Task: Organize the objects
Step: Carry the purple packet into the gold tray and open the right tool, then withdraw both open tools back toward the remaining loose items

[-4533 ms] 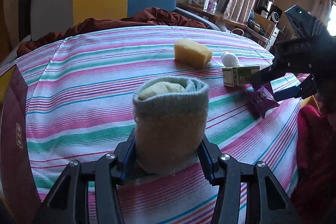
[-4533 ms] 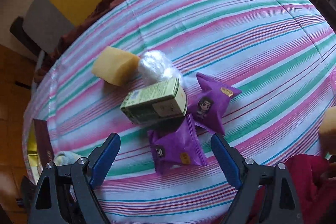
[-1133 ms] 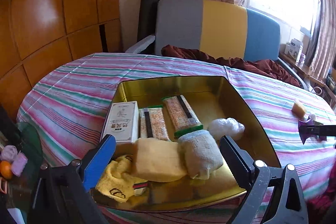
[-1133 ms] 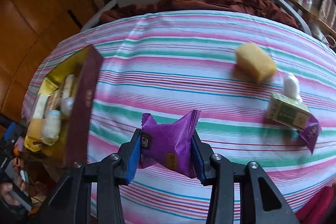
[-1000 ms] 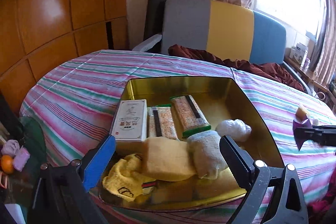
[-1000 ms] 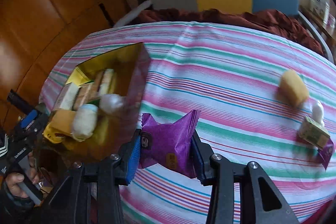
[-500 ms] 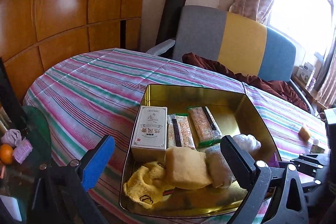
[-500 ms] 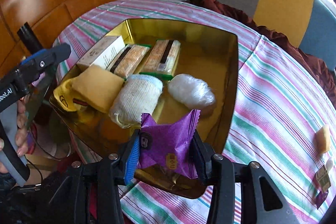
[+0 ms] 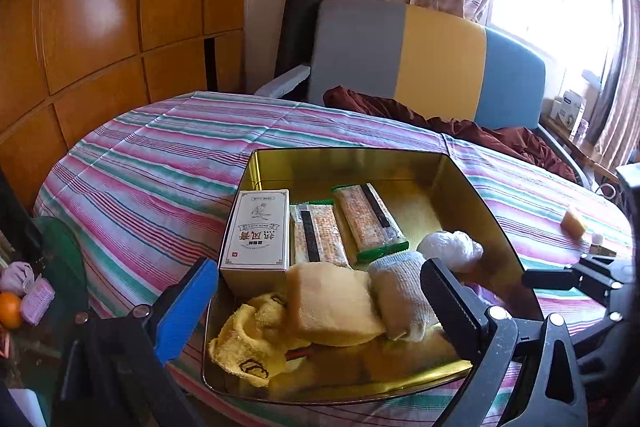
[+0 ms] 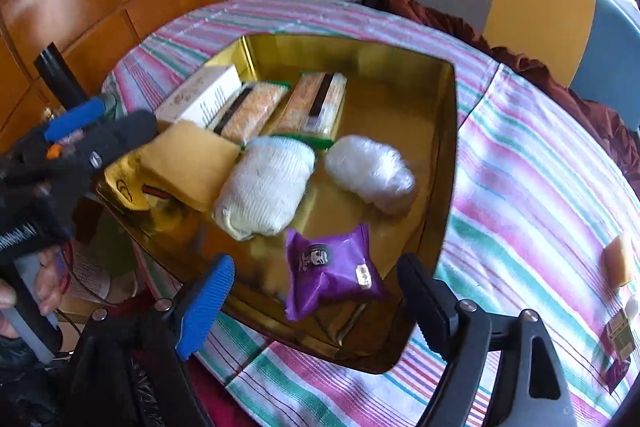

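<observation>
The right gripper (image 10: 316, 291) is opening its jaws; the purple snack packet (image 10: 334, 273) lies between the two fingers but neither pad presses on it, so it is released and rests on the floor of the gold tin (image 10: 448, 131) at its near right corner. Just beyond the packet lie a rolled pale sock (image 10: 264, 193) and, to its right, a white crinkled plastic bundle (image 10: 370, 171). Left of the sock sits a yellow sponge block (image 10: 192, 161), partly over a yellow cloth (image 9: 248, 347) in the near left corner. Farther back, two wrapped biscuit bars (image 10: 312, 109) lie side by side, with a white box (image 10: 200, 99) to their left against the tin's wall.

The left gripper (image 9: 316, 301) stands with its jaws spread wide and nothing between them, at the tin's near edge.

The tin rests on a striped tablecloth (image 10: 540, 179). Well to the right on the cloth lie another yellow sponge (image 10: 619, 259) and a small green box (image 10: 621, 337).
</observation>
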Demonstrator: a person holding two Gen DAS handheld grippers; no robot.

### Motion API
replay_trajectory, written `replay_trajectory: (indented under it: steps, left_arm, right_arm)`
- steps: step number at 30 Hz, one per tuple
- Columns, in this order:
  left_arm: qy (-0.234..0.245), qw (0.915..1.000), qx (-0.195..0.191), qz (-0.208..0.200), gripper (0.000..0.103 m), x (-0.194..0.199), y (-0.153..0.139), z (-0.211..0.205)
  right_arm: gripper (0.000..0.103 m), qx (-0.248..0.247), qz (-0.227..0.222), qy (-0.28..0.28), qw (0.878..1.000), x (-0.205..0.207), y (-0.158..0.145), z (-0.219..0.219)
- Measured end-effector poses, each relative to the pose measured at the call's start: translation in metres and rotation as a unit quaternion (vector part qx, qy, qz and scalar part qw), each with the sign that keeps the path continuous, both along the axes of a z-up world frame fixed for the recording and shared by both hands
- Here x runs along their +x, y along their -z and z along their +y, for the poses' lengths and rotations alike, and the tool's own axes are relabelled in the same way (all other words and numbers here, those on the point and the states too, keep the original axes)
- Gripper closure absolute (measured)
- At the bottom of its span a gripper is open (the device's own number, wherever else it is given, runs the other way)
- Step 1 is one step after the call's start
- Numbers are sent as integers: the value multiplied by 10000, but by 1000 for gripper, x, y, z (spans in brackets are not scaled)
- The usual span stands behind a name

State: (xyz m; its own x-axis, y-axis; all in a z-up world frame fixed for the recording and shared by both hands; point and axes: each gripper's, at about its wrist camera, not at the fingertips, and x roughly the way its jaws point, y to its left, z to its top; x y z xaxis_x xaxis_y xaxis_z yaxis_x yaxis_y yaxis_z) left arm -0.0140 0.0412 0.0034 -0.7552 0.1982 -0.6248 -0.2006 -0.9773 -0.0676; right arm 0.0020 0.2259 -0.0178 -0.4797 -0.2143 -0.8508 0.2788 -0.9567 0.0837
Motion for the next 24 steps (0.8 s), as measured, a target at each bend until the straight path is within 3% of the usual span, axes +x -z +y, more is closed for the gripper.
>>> replay_trajectory:
  steps: [7,13,19,24]
  left_arm:
    - [43,10000,25,6,1,2,-2,2]
    - [169,9998,-30,33,1,5,-4,9]
    - [372,9992,-146,63,1,9,-8,22]
    - [618,9976,-290,92,1,12,-10,38]
  right_arm:
    - [17,-125,286,605,9977,7,-20,42]
    - [17,-68,274,1373,9901,11,-26,94]
    - [14,42,319,2339,9717,17,-33,162]
    - [13,83,400,3199,9466,29,-38,230]
